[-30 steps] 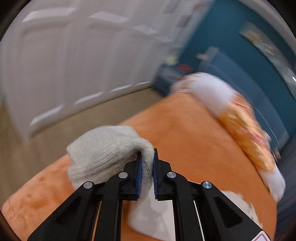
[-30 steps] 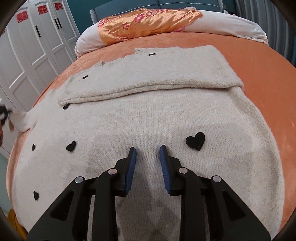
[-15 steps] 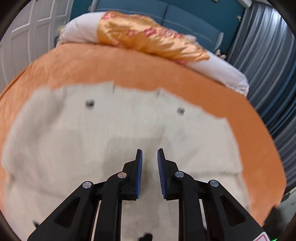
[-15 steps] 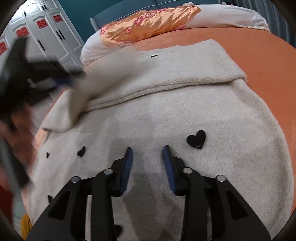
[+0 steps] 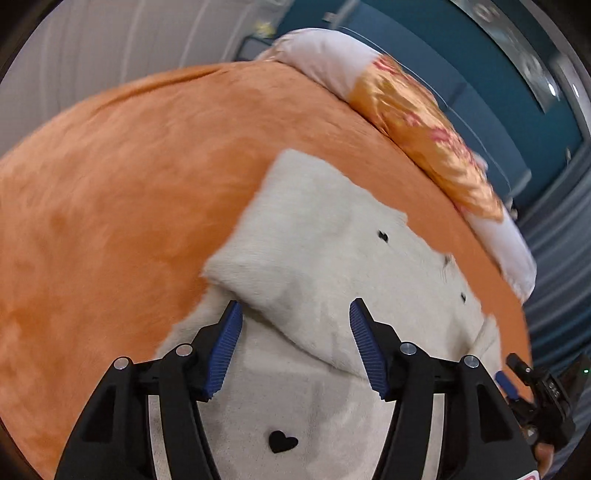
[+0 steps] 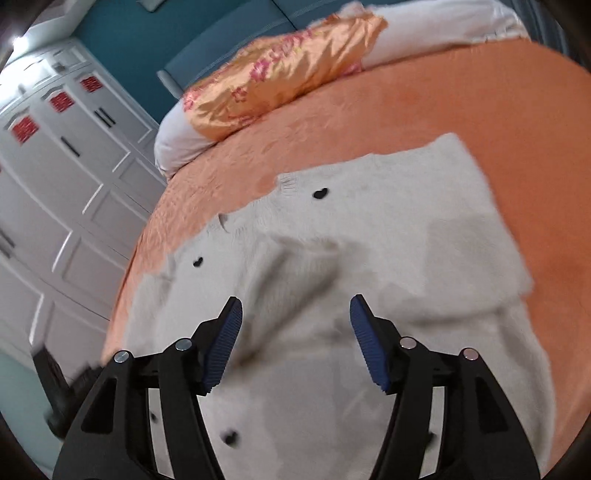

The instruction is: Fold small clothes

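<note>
A cream knitted sweater (image 5: 332,258) with small black hearts lies flat on the orange bedspread (image 5: 129,177), both sleeves folded across its body. My left gripper (image 5: 295,332) hovers over the folded sleeve cuff (image 5: 280,236), its jaws opening with nothing pinched between them. In the right wrist view the same sweater (image 6: 369,258) spreads below my right gripper (image 6: 295,328), whose jaws are also opening and hold nothing. The other gripper shows as a dark shape at each view's lower edge.
An orange floral pillow (image 6: 277,77) and a white pillow (image 6: 443,33) lie along the head of the bed against a teal headboard. White wardrobe doors (image 6: 55,184) stand to the left. Grey curtains (image 5: 561,258) hang on the right.
The left gripper let go of the sleeve it held, laid it across the sweater, and opened wide. The right gripper widened too and rose, now looking further up the sweater.
</note>
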`<state>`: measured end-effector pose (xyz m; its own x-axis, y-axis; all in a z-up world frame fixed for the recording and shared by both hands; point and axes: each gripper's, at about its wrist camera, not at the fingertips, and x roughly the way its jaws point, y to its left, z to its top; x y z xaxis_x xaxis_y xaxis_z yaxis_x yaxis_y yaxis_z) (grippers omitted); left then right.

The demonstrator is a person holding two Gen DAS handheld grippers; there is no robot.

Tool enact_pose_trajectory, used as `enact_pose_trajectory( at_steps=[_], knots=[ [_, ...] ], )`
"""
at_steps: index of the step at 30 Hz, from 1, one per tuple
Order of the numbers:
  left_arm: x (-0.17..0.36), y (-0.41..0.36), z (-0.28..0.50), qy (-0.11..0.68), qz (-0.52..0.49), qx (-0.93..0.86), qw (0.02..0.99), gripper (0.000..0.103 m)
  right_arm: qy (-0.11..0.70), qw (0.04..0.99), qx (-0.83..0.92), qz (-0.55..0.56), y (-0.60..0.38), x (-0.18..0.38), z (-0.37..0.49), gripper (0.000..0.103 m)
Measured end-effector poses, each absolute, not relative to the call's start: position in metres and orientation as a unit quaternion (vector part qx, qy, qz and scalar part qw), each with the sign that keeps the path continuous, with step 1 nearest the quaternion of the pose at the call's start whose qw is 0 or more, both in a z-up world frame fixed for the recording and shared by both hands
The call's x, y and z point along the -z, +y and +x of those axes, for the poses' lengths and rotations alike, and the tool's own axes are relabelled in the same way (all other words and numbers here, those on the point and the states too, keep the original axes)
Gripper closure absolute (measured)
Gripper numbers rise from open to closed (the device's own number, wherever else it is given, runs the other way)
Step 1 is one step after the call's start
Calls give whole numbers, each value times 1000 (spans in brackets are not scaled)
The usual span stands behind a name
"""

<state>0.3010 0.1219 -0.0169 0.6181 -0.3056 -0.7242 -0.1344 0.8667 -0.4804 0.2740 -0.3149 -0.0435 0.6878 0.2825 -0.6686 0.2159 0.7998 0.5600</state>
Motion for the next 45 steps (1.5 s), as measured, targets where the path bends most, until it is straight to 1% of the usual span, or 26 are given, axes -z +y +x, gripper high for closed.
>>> enact_pose_trajectory(
  at_steps=[3, 5, 7, 8, 9, 10, 11, 13, 15, 19, 21, 23, 24, 25, 27, 28, 29, 30, 31, 32, 34, 36, 38, 40, 41, 45],
  knots=[
    [20, 123, 302, 434, -258, 48, 862, 44, 410, 856, -30, 314, -288, 35, 288, 41],
    [25, 120, 303, 441, -257, 48, 859, 44, 441, 847, -17, 295, -268, 41, 300, 32],
    [29, 119, 303, 446, -259, 45, 855, 44, 474, 844, 14, 250, -249, 54, 315, 35],
    [32, 119, 304, 450, -262, 42, 853, 44, 481, 847, 38, 223, -243, 61, 321, 53],
    [33, 120, 307, 451, -266, 40, 851, 44, 484, 849, 57, 204, -242, 65, 323, 65],
    [33, 122, 307, 450, -269, 39, 851, 44, 477, 850, 60, 215, -246, 66, 319, 86],
    [33, 125, 306, 447, -271, 38, 851, 44, 460, 852, 49, 246, -255, 64, 311, 92],
    [32, 131, 302, 444, -268, 38, 854, 45, 402, 862, 20, 308, -278, 56, 282, 93],
    [36, 136, 300, 447, -267, 41, 853, 45, 365, 874, 5, 321, -296, 59, 255, 93],
    [39, 138, 294, 449, -297, 53, 841, 45, 436, 839, -3, 325, -311, 106, 252, 88],
    [37, 134, 294, 446, -321, 63, 833, 45, 424, 833, -10, 355, -319, 107, 248, 83],
    [40, 132, 299, 449, -346, 68, 821, 44, 406, 840, 6, 360, -324, 96, 247, 45],
    [40, 132, 302, 450, -350, 66, 819, 44, 396, 844, 13, 361, -327, 92, 247, 41],
    [42, 132, 306, 453, -353, 61, 816, 45, 393, 847, 15, 359, -329, 88, 251, 42],
    [42, 131, 315, 448, -353, 47, 820, 47, 403, 847, 23, 345, -330, 83, 264, 65],
    [40, 131, 320, 447, -343, 38, 825, 55, 420, 850, 22, 317, -329, 80, 279, 95],
    [38, 130, 325, 445, -337, 36, 829, 72, 427, 857, 22, 289, -323, 70, 289, 94],
    [35, 129, 329, 441, -330, 38, 834, 77, 413, 873, 11, 258, -314, 55, 294, 94],
    [30, 128, 332, 436, -320, 38, 840, 91, 374, 900, -15, 224, -305, 27, 293, 95],
    [20, 127, 334, 421, -306, 39, 853, 95, 334, 919, -40, 206, -299, 1, 288, 95],
    [9, 125, 333, 399, -288, 35, 870, 95, 229, 946, -110, 201, -296, -45, 270, 95],
    [7, 124, 333, 389, -271, 25, 880, 95, 186, 954, -112, 209, -312, -54, 265, 95],
    [23, 120, 338, 405, -269, 29, 873, 93, 261, 938, -47, 225, -345, -10, 294, 95],
    [41, 114, 342, 427, -256, 24, 867, 94, 389, 886, 29, 250, -373, 69, 325, 95],
    [54, 108, 343, 443, -246, 24, 862, 95, 422, 867, 45, 261, -380, 97, 326, 95],
    [62, 103, 333, 417, -218, 23, 882, 93, 402, 877, 34, 261, -377, 102, 312, 94]
  ],
)
